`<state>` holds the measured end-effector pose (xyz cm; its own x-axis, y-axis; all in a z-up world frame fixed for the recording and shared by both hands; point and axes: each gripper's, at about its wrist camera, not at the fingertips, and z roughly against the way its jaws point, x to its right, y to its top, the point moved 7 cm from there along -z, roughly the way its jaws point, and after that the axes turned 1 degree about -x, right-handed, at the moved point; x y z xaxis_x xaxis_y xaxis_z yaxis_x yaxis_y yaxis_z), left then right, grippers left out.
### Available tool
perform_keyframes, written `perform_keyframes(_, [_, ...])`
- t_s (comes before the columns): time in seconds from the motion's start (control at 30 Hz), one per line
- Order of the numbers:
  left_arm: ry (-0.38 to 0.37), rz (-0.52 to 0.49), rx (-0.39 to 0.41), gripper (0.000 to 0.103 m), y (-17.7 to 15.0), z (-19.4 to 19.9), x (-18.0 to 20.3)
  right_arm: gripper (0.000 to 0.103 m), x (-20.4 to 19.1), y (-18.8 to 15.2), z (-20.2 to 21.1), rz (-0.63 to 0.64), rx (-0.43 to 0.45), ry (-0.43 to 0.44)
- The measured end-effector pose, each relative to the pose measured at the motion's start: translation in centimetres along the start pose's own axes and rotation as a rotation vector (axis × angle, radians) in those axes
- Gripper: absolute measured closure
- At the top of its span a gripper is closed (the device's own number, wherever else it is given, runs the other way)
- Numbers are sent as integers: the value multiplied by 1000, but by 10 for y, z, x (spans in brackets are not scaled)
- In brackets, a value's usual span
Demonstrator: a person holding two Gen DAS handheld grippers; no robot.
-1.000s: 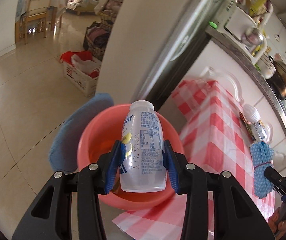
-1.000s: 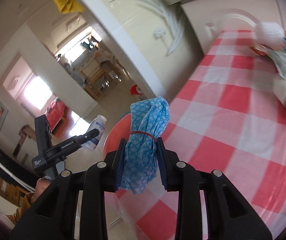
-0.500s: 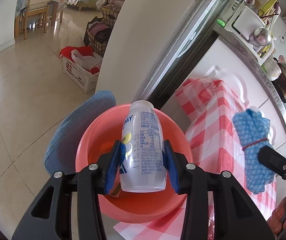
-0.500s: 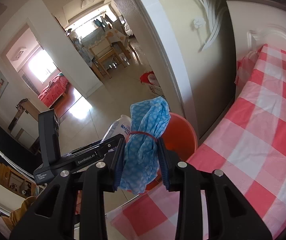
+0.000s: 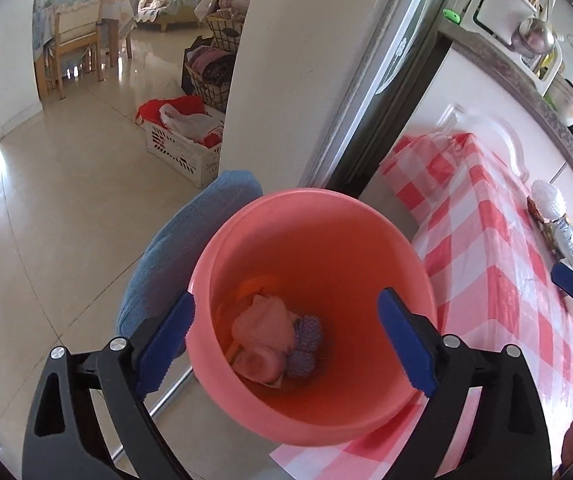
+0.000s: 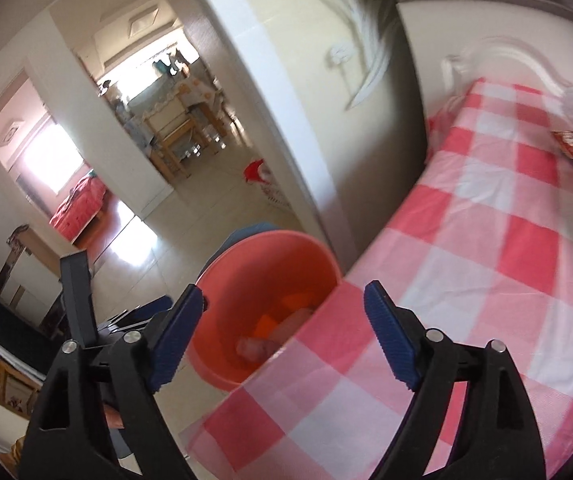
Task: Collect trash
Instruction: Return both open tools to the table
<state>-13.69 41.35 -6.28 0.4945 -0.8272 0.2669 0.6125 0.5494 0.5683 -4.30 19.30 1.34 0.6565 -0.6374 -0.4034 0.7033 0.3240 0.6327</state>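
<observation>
A salmon-pink plastic bin (image 5: 366,236) stands beside the table edge and also shows in the right wrist view (image 6: 242,264). Inside lie a white bottle (image 5: 262,324) and a blue checked cloth bundle (image 5: 306,340), both tinted pink. My left gripper (image 5: 286,340) is open and empty right above the bin's mouth. My right gripper (image 6: 282,340) is open and empty over the bin rim and the table corner. More trash sits far along the table: a white foam net (image 5: 548,200) and a wrapper (image 6: 570,144).
The red-and-white checked tablecloth (image 6: 486,240) covers the table on the right. A blue cushioned stool (image 5: 190,240) stands behind the bin. A white crate (image 5: 182,148) with bags sits on the tiled floor by a wall pillar. A kitchen counter runs behind the table.
Both grippers have opened. The bottle has left my left gripper and the blue cloth bundle has left my right gripper; both now lie inside the bin.
</observation>
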Motion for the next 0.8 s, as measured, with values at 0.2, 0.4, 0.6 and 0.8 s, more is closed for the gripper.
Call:
perform_keyframes(0.2, [-23,54,1,10,2,11,1,15,37,3,43,-77,111,-32])
perform_keyframes(0.4, [-72,40,27,10,7,25,27,15,67,5,82,-95,222,-73])
perform_keyframes(0.6, [-122,-15,41,10,11,38,67,15,93,0,102,-140,266,-92])
perform_keyframes(0.8, [-151,-78,25,10,9,41,110,9,118,-7,122,-185,309,-109])
